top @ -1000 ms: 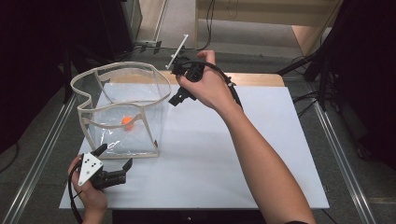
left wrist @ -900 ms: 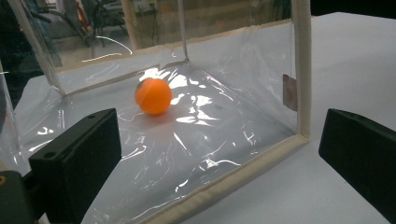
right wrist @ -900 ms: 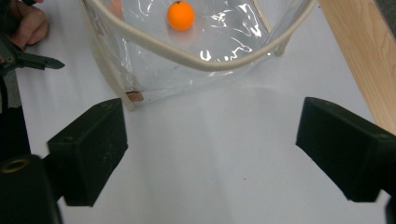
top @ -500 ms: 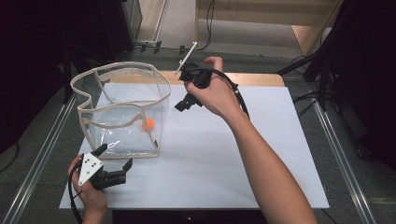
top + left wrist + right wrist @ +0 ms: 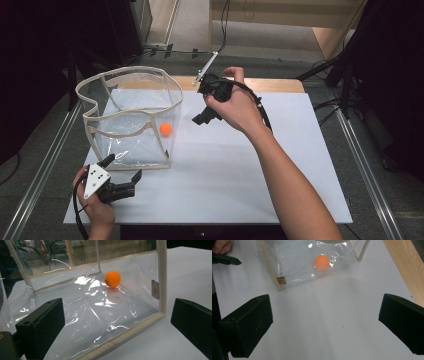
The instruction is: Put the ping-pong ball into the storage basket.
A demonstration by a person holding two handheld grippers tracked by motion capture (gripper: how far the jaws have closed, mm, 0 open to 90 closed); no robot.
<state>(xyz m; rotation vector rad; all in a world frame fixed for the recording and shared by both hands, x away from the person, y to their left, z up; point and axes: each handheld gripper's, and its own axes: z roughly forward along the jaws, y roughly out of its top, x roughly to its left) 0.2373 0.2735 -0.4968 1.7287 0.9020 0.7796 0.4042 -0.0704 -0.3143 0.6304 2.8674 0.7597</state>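
The orange ball (image 5: 166, 129) lies inside the clear bag (image 5: 127, 75), left of centre, behind its plastic wall. Both the left gripper (image 5: 122, 182) and right gripper (image 5: 201, 106) seem wide open, empty.

Ball (image 5: 166, 129) lies inside the bag (image 5: 100, 137), on the table (image 5: 280, 165).

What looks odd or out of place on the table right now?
Only the clear bag: its cream-trimmed rim sags and waves unevenly instead of holding a neat square. The orange ball sits inside, near the wall facing the right gripper. Nothing looks spilled or broken, and both grippers' jaws stand open and empty.
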